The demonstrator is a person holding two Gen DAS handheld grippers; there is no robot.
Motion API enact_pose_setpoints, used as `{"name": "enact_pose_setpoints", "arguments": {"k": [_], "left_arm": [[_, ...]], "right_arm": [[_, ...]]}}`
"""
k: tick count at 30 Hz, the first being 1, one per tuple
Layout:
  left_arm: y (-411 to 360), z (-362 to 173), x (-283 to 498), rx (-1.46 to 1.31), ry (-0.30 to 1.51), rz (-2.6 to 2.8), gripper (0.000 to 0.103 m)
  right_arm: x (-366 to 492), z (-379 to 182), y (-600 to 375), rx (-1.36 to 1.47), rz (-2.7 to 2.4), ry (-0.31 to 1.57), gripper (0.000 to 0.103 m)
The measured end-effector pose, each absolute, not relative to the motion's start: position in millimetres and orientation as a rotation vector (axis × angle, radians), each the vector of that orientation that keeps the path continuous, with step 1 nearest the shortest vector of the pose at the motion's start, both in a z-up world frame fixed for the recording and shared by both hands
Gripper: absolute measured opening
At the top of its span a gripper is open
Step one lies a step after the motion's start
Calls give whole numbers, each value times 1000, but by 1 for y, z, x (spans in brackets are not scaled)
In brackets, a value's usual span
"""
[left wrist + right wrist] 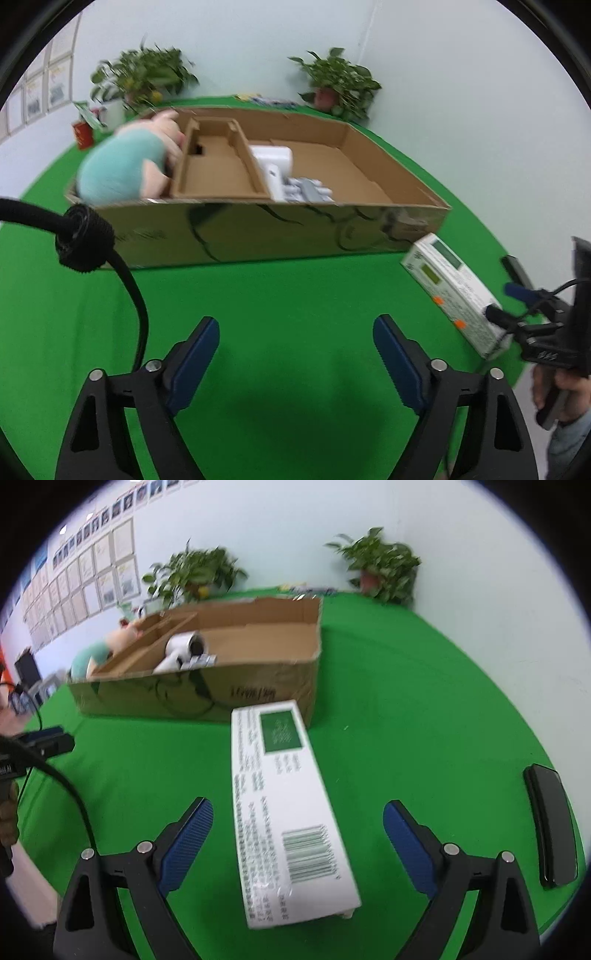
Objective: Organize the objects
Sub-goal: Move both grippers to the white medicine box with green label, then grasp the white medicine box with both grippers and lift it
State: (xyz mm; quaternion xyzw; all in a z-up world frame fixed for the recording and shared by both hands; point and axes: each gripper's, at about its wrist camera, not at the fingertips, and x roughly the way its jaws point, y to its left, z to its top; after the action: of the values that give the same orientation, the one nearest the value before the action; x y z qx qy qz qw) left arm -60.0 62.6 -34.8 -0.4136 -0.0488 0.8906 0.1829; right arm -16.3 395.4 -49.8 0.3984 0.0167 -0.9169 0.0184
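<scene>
A long white and green box (288, 812) lies on the green cloth between the open fingers of my right gripper (297, 834); the fingers do not touch it. It also shows in the left wrist view (458, 295) at the right. An open cardboard box (258, 229) stands behind, holding a pink and teal plush toy (125, 166), a white device (275, 162) and a grey item (310, 188). My left gripper (295, 350) is open and empty over bare cloth in front of the cardboard box.
A black case (552, 823) lies at the right near the table edge. Two potted plants (147, 79) (336, 85) stand at the back by the wall. A red cup (83, 134) stands back left. A black cable (136, 295) hangs at the left.
</scene>
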Motion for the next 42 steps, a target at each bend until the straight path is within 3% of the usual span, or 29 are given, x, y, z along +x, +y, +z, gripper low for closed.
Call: {"name": "enact_pose_setpoints", "arguments": {"k": [2,4,5,6,9,16,17,18,19,35,37,40,42], "left_arm": [[67,-40,-62,-1195,-159,2448,65],[67,-43,-62,-1205,-172,2418,57],[65,-41,-61,-1204,-180,2411,54],[63,-40,-62,-1201,-193,2406,54],[54,-40,-64,-1196,-260,2382,54],[46,-46,-81,-1243,-390,2239,54],[46,-49,-83,-1251,-416,2209,54],[47,-51,-84,-1258,-435,2184,54],[49,-54,-85,-1258,-446,2162,54],[62,-90,-105,-1317,-633,1913,54],[60,-92,-106,-1319,-642,1909,54],[58,-94,-108,-1324,-645,1912,53],[57,-94,-109,-1322,-641,1911,54]], "right_arm": [[-18,-57,387,1265,-2797,67,93],[-21,-63,378,1298,-2786,102,89],[-22,-65,374,1315,-2790,125,71],[-22,-67,370,1335,-2791,138,61],[-19,-63,347,1320,-2729,14,61],[-12,-39,278,1145,-2685,-15,63],[-13,-38,273,1132,-2685,-3,70],[-14,-37,268,1127,-2676,24,84],[-12,-38,265,1121,-2667,49,86],[-14,-58,263,1226,-2582,57,85],[-14,-60,264,1244,-2589,56,83],[-13,-65,263,1285,-2610,93,70],[-12,-64,263,1291,-2615,87,69]]}}
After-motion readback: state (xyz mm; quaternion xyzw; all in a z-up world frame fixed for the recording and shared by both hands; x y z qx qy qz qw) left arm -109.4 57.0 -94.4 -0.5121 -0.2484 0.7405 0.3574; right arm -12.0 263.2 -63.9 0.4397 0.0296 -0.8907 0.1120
